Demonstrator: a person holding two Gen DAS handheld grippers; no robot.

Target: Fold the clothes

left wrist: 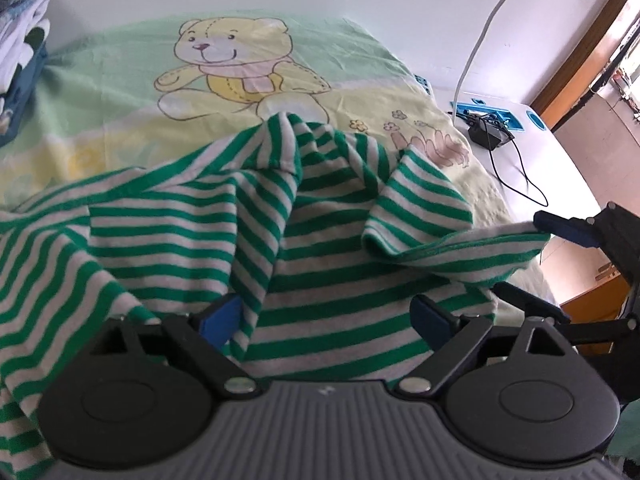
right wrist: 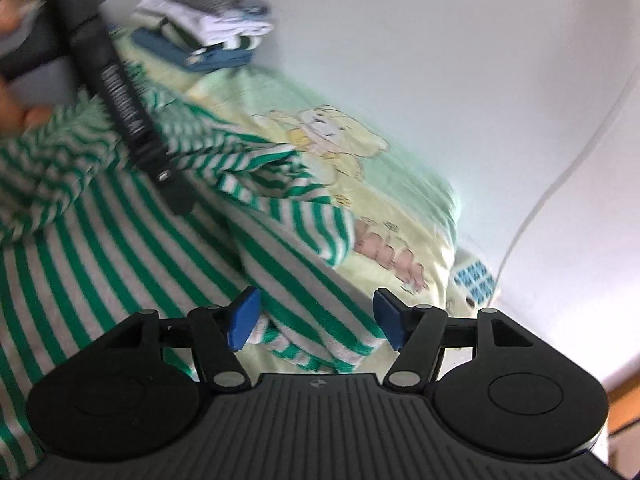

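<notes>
Right claw (right wrist: 316,320) open over striped shirt (right wrist: 100,240), teddy blanket (right wrist: 400,200), folded clothes pile (right wrist: 208,32) beyond

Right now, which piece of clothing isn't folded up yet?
The green-and-white striped shirt, lying crumpled and spread out on the teddy-bear blanket. The other clothes sit neatly folded in a stack at the blanket's far edge.

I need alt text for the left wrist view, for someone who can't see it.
A crumpled green-striped shirt lies on a teddy-bear sheet, between the open left gripper fingers. The right gripper is at the shirt's right edge; folded clothes sit far left.
</notes>
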